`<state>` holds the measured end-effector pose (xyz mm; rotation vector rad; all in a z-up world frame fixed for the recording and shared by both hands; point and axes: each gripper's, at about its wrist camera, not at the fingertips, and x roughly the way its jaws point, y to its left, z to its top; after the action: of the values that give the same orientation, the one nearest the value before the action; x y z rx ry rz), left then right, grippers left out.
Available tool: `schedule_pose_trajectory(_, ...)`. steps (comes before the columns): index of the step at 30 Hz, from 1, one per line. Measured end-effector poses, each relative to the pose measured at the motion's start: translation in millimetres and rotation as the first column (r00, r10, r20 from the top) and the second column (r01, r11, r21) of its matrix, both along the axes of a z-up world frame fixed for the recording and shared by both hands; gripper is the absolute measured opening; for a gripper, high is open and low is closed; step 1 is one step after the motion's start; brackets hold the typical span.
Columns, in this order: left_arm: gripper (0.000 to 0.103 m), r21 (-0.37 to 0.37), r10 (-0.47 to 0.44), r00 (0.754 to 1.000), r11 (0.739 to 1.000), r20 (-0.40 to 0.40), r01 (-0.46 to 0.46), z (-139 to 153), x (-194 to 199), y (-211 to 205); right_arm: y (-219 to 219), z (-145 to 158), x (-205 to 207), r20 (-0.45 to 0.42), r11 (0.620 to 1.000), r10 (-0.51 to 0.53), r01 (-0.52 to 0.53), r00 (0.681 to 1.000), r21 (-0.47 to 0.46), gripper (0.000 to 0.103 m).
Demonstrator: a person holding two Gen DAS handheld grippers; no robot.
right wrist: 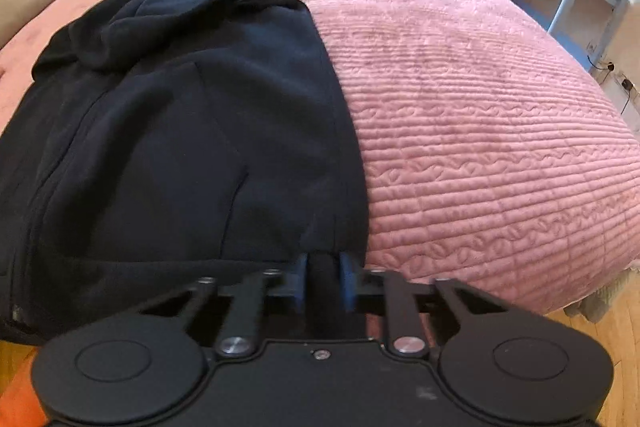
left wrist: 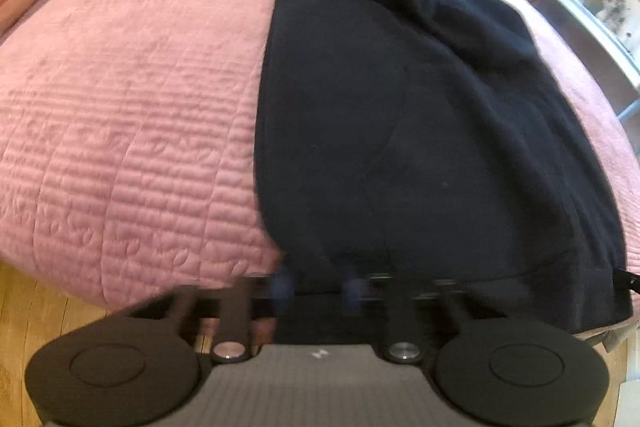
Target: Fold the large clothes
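On the pink quilted bed [right wrist: 480,131], we have both jaws pinched shut on the six-o'clock hem of the dark navy fleece garment [right wrist: 180,147], its sides folded in, lengthwise folds remaining.

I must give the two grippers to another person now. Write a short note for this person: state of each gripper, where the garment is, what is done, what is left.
Left gripper: shut on the near hem of the dark navy garment, at its left corner; that view is blurred.
Right gripper: shut on the same hem at the right corner, cloth pinched between the blue pads.
Garment: lies lengthwise on the pink quilted bedspread, its far end bunched.
Done: both sides appear folded inward into a long strip; both near corners are gripped.
Left: probably carry the near edge toward the far end, then smooth the bunched part.
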<state>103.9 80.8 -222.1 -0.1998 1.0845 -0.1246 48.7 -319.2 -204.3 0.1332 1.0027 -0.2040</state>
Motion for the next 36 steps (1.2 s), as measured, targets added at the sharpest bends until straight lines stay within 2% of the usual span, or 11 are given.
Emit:
schedule_pose_trajectory(4,0.011,-0.066,0.036,0.999,0.997,0.026,-0.034,5.8,-5.1,18.1,-16.8,-2.8,-8.5,-0.01,0.999,-0.032,0.032,0.999,0.003,0.011)
schedule_pose_trajectory(7,0.011,-0.092,0.12,0.992,0.989,0.038,-0.116,4.5,-14.6,45.9,-23.3,-9.2,-12.6,-0.011,0.998,-0.046,0.046,0.999,0.041,0.011)
schedule_pose_trajectory(10,0.011,-0.225,0.145,0.989,0.965,0.019,-0.137,2.2,-20.1,74.1,-22.8,-8.1,-13.2,-0.011,0.998,-0.048,0.048,0.999,0.044,0.011)
schedule_pose_trajectory(11,0.011,-0.222,0.139,0.99,0.966,0.024,-0.131,2.5,-22.0,75.1,-24.3,-7.8,-13.0,-0.017,0.998,-0.05,0.051,0.999,0.049,0.012)
schedule_pose_trajectory(14,0.019,-0.168,0.087,0.994,0.983,0.071,-0.074,16.9,-27.4,61.7,-32.0,1.0,-14.8,-0.019,0.993,-0.026,0.028,0.999,0.112,0.035)
schedule_pose_trajectory(16,0.055,-0.207,0.052,0.994,0.978,0.091,-0.032,22.9,-32.6,58.2,-35.8,8.9,-20.3,0.016,0.988,-0.001,-0.001,1.0,0.155,0.072)
schedule_pose_trajectory(18,0.062,-0.202,0.069,0.991,0.978,0.111,-0.046,27.6,-37.2,56.0,-38.1,14.3,-25.2,0.049,0.986,0.011,-0.019,0.999,0.167,0.074)
schedule_pose_trajectory(27,0.062,-0.271,0.077,0.997,0.959,-0.028,-0.082,-7.7,-28.2,54.1,-55.2,-14.6,-20.8,-0.001,0.949,-0.004,0.005,1.0,0.316,0.075)
schedule_pose_trajectory(32,0.059,-0.255,0.085,0.996,0.963,-0.027,-0.089,-18.2,-25.4,44.6,-51.9,-25.2,-25.8,-0.017,0.94,-0.028,0.032,0.999,0.339,0.075)
schedule_pose_trajectory(35,0.032,-0.231,0.09,0.996,0.969,-0.013,-0.09,-18.7,-22.4,40.0,-49.9,-29.0,-28.8,0.004,0.933,-0.035,0.031,0.999,0.358,0.074)
schedule_pose_trajectory(36,0.016,-0.234,0.087,0.996,0.968,-0.008,-0.087,-18.3,-21.8,39.6,-48.9,-28.1,-30.1,0.012,0.932,-0.042,0.035,0.999,0.36,0.054)
